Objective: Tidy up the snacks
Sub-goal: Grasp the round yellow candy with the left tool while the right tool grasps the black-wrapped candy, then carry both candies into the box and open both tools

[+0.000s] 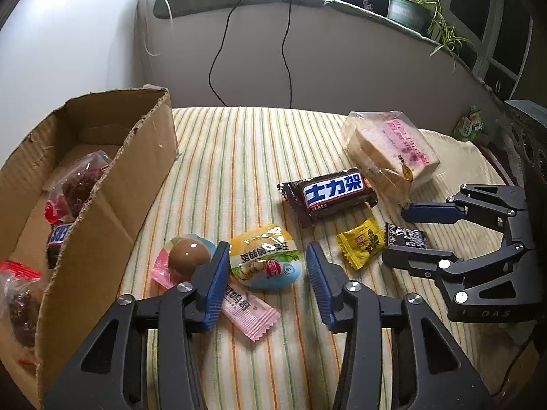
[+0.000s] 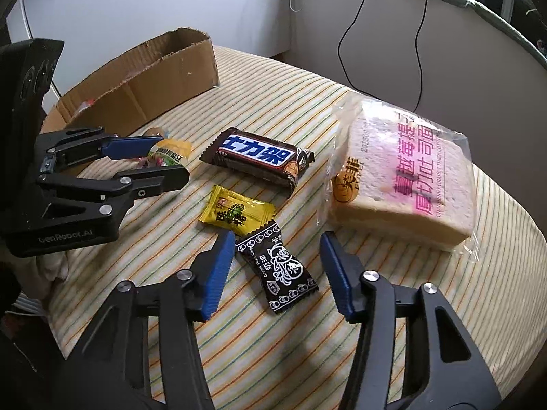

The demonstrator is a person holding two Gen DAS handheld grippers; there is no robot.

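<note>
My left gripper (image 1: 268, 273) is open, its jaws on either side of a yellow-and-blue egg-shaped snack pack (image 1: 265, 261); it also shows in the right wrist view (image 2: 169, 152). My right gripper (image 2: 277, 266) is open around a black wrapped candy (image 2: 277, 271). A yellow candy (image 2: 236, 213), a brown chocolate bar (image 2: 258, 159) and a bagged bread slice (image 2: 407, 171) lie on the striped cloth. A brown egg pack (image 1: 186, 256) and a pink wrapped bar (image 1: 249, 311) lie by my left fingers (image 1: 212, 283). The cardboard box (image 1: 112, 184) at left holds red-wrapped snacks (image 1: 80, 184).
The round table's edge curves close on the right (image 2: 512, 273). Black cables (image 1: 287, 44) hang down the wall behind. A potted plant (image 1: 410, 7) stands on the ledge at the back right. A small green pack (image 1: 471, 124) lies at the far right.
</note>
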